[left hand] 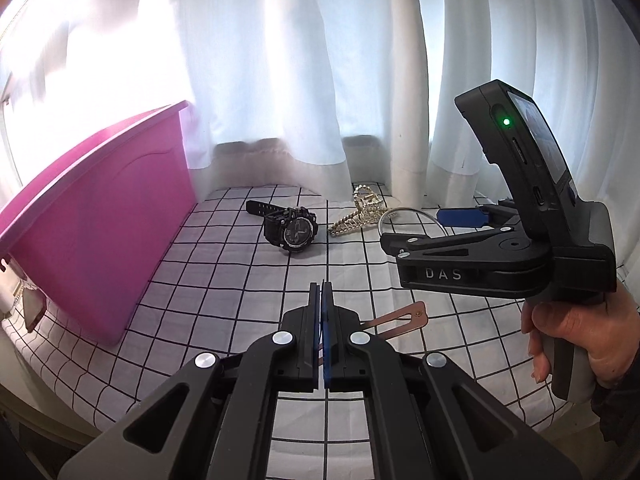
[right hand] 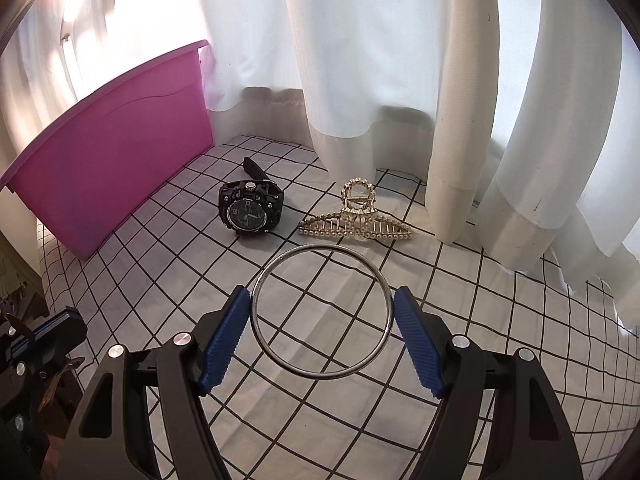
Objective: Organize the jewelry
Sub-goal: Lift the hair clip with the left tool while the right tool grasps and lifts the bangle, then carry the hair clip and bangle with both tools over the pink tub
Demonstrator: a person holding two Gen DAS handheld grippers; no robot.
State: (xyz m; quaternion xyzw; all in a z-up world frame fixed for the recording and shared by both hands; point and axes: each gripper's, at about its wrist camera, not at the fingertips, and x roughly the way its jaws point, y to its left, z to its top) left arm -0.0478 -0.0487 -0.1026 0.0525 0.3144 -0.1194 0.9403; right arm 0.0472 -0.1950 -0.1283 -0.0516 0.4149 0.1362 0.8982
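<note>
My left gripper (left hand: pixel 322 288) is shut on a flat rose-gold hair clip (left hand: pixel 400 316), which sticks out to the right of the jaws, above the checked cloth (left hand: pixel 224 264). My right gripper (right hand: pixel 321 296) has its blue pads (right hand: pixel 224 340) pressed on both sides of a silver bangle (right hand: pixel 320 246), held just over the cloth. In the left wrist view the right gripper (left hand: pixel 420 228) hangs at the right, a hand on its handle. A black wristwatch (right hand: pixel 248 212) and a gold pearl claw clip (right hand: pixel 356 220) lie on the cloth beyond it.
A pink plastic bin (left hand: pixel 100 232) stands at the left on the cloth, its open top facing away. White curtains (right hand: pixel 360 60) hang along the back, right behind the watch and claw clip. The left gripper (right hand: pixel 60 320) shows low at the left in the right wrist view.
</note>
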